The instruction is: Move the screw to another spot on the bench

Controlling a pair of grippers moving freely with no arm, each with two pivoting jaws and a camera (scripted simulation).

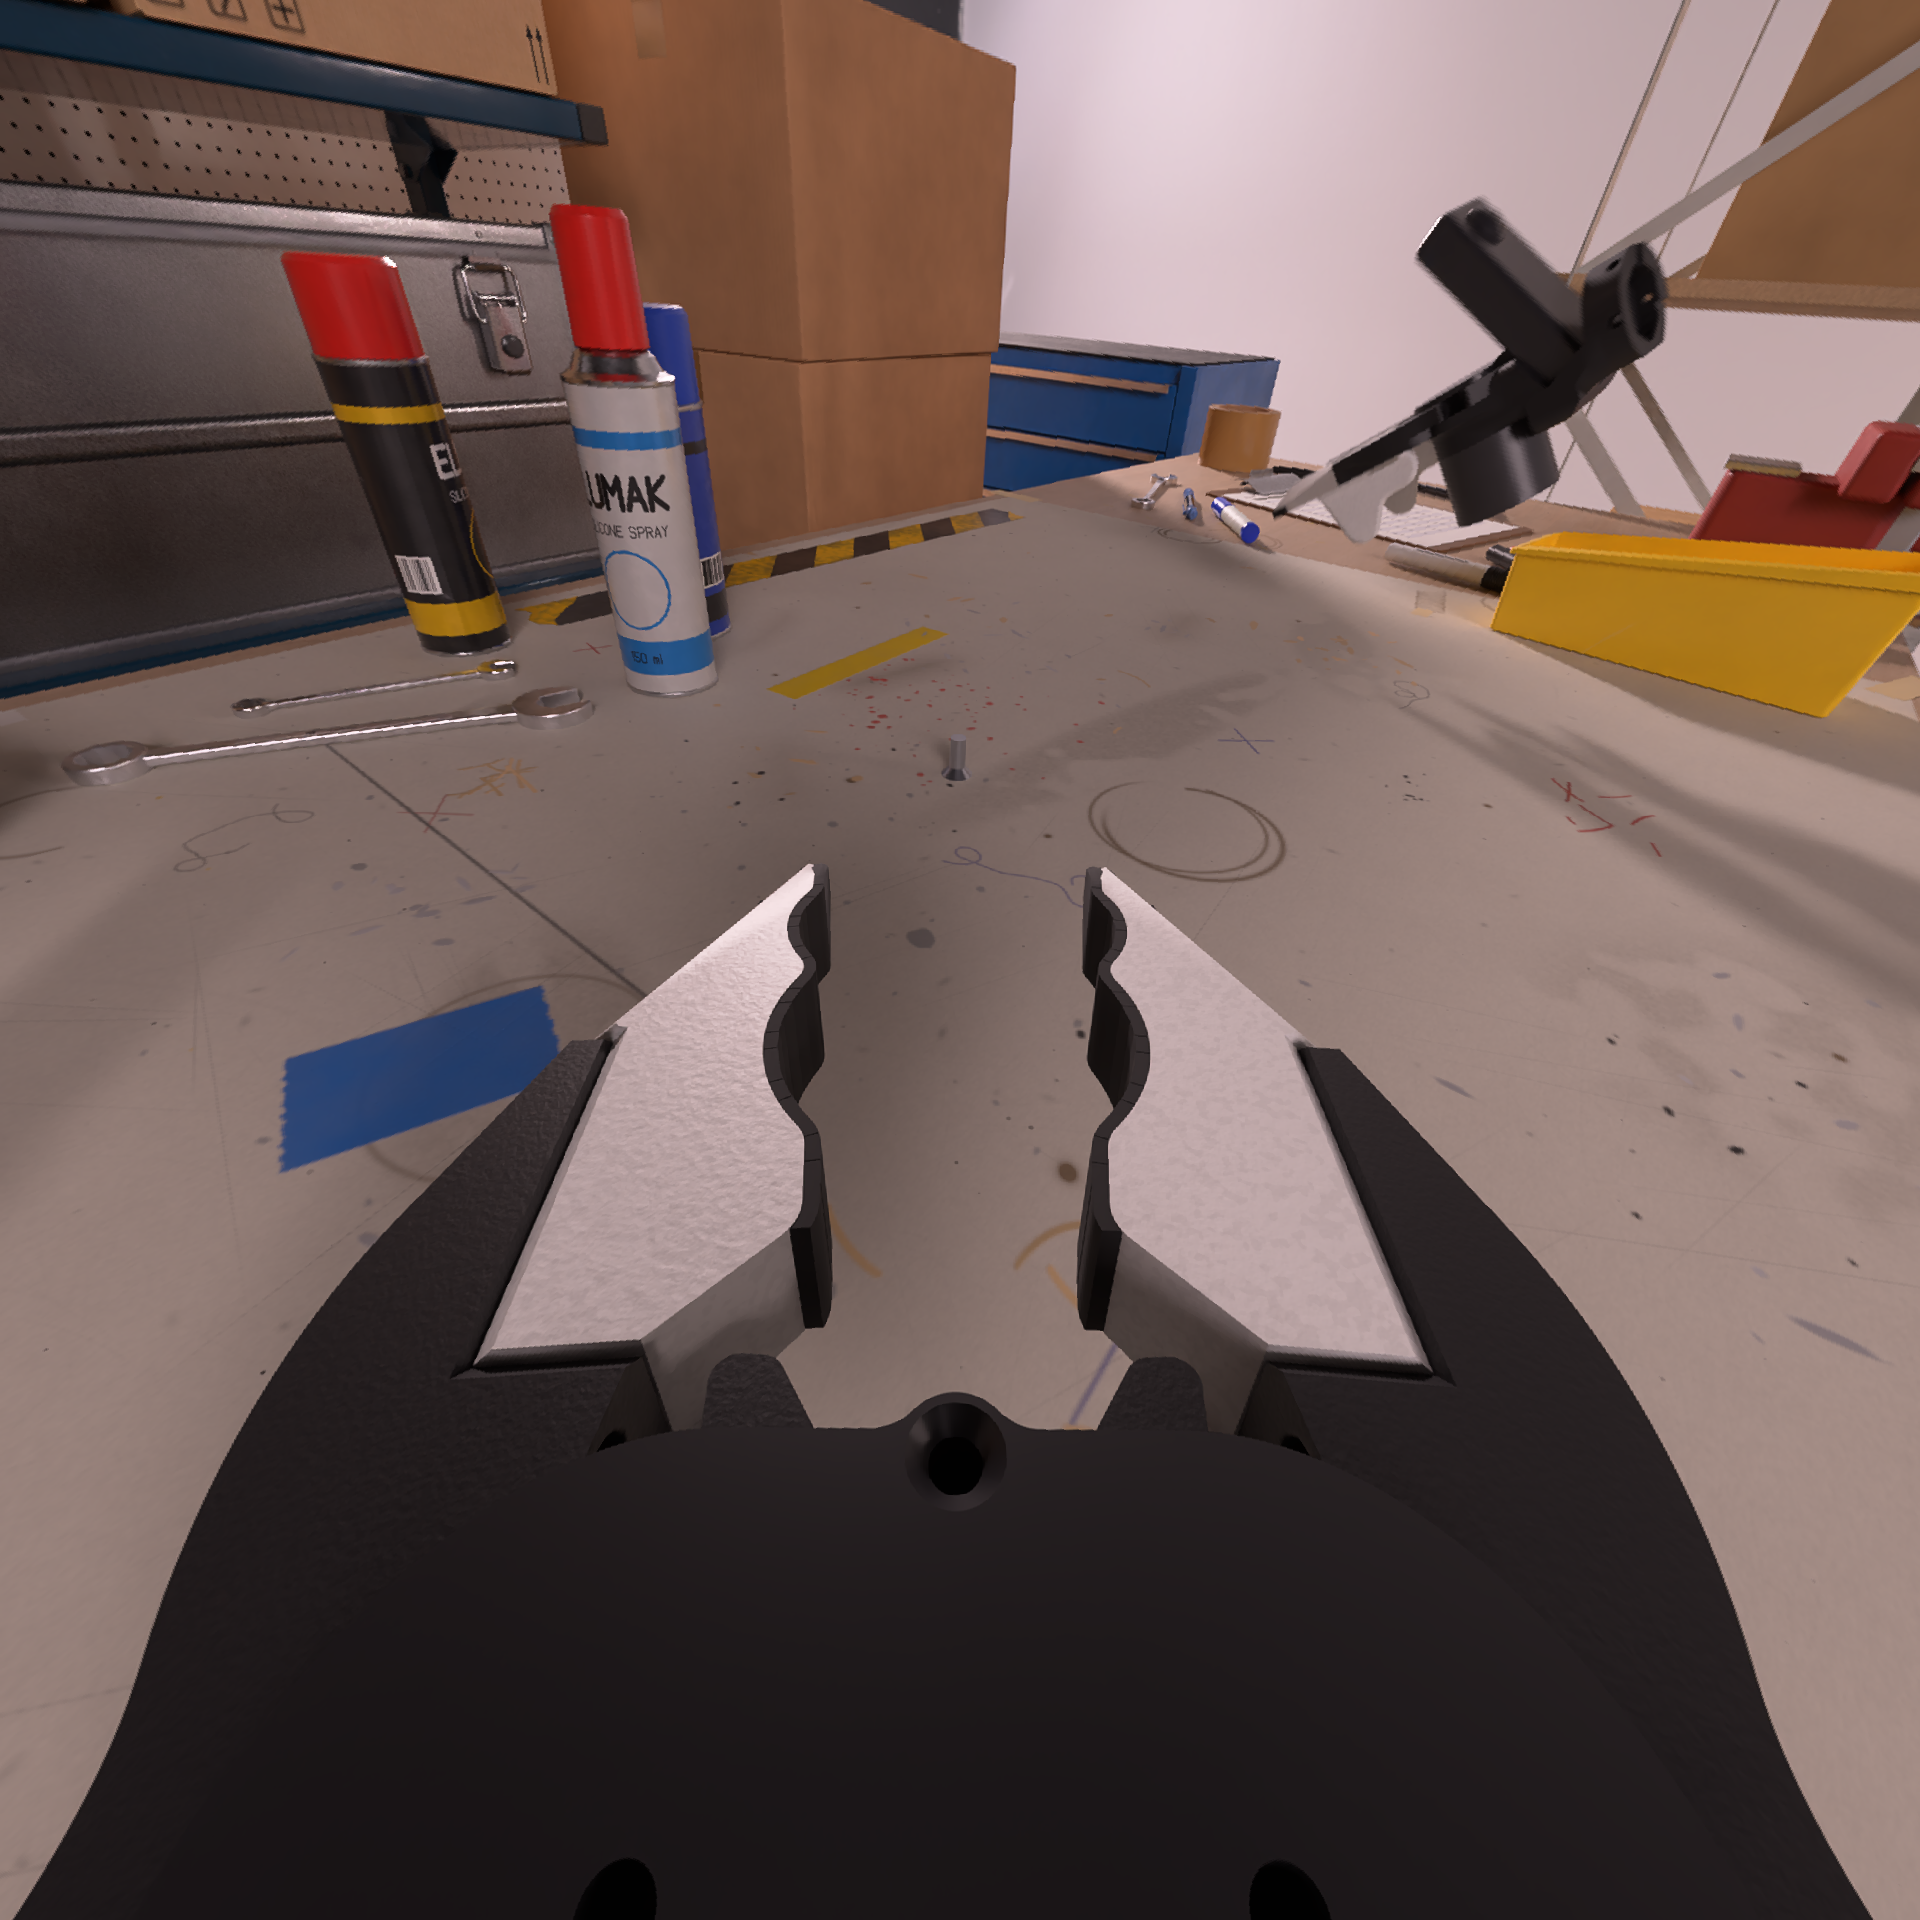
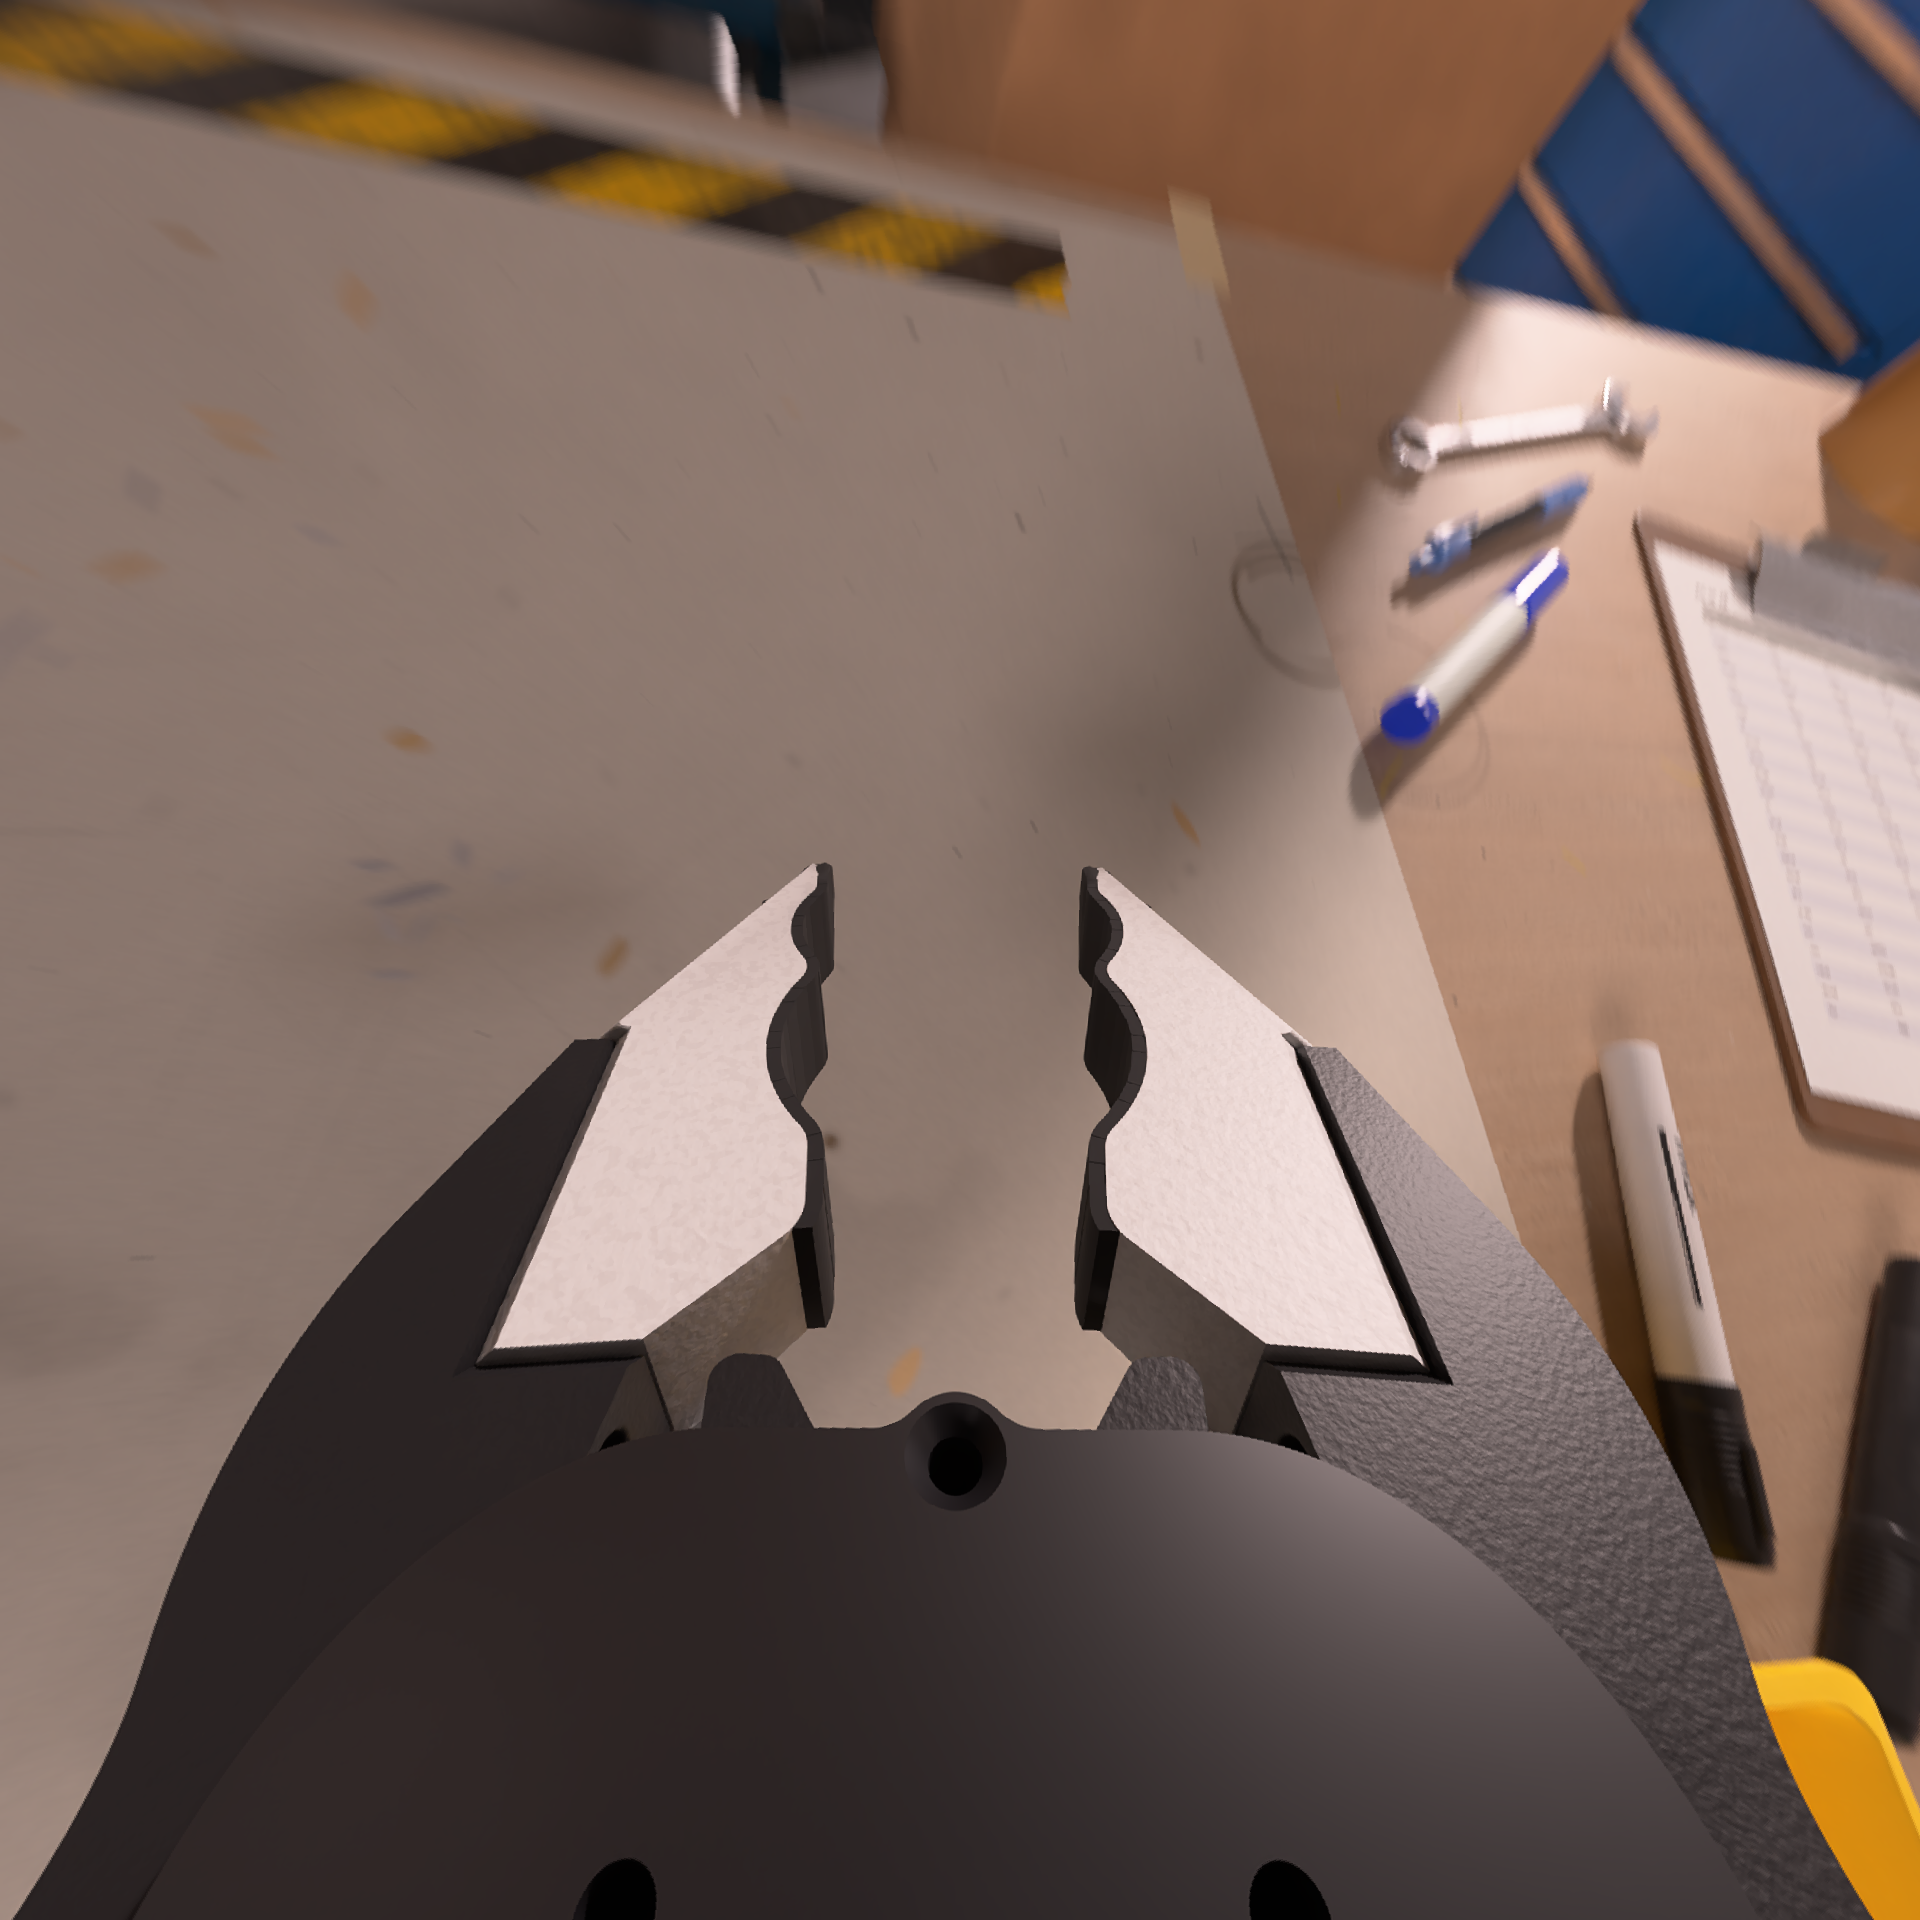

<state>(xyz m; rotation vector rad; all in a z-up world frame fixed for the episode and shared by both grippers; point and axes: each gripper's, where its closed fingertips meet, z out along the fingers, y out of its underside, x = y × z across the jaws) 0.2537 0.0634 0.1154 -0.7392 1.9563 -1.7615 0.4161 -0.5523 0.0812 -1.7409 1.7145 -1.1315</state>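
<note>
Both tools (image 1: 956, 873) (image 2: 956, 871) gape empty; screw (image 1: 954, 755) stands (upright) on open bench (image 1: 1351, 1039), clear of edges

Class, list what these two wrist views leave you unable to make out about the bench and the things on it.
- Screw, left wrist view: too small to read its head or thread; absent from the right wrist view.
- Blue can, left wrist view: mostly hidden behind the white spray can.
- Yellow bin, left wrist view: cut off by the right edge; its contents are unseen.
- Clipboard, right wrist view: blurred and cut off by the right edge.
</note>
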